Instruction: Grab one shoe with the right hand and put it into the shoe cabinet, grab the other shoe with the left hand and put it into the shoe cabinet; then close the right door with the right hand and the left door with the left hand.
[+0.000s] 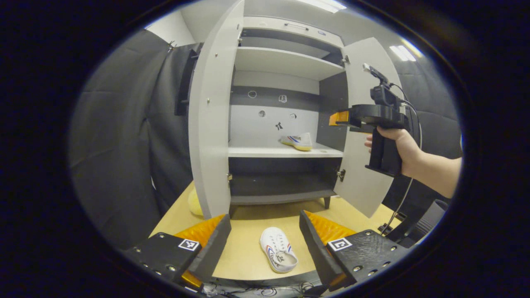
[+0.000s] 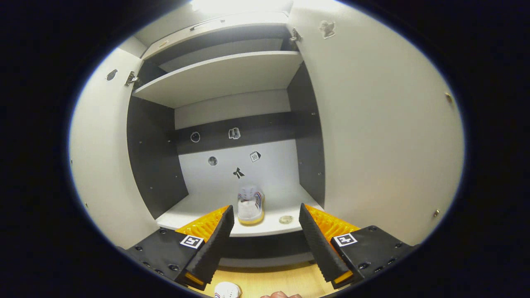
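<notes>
Right tool (image 2: pixel 265 231) open, shoe (image 2: pixel 250 205) print unreadable

No readable text; shoe (image 1: pixel 278 251) lettering too blurred.

The right hand-held gripper (image 2: pixel 265 240) hangs with its fingers spread wide and nothing between them, facing into the open shoe cabinet (image 2: pixel 153 157). A white sneaker (image 2: pixel 250 205) with striped sides and a yellow sole stands on the middle shelf (image 2: pixel 194 211), heel toward the camera, close to the shelf's front edge. Both doors stand open: the left door (image 2: pixel 99 165) and the right door (image 2: pixel 385 136). At the bottom, the toe of a second white shoe (image 2: pixel 227 290) lies on the wooden surface (image 2: pixel 281 281).
</notes>
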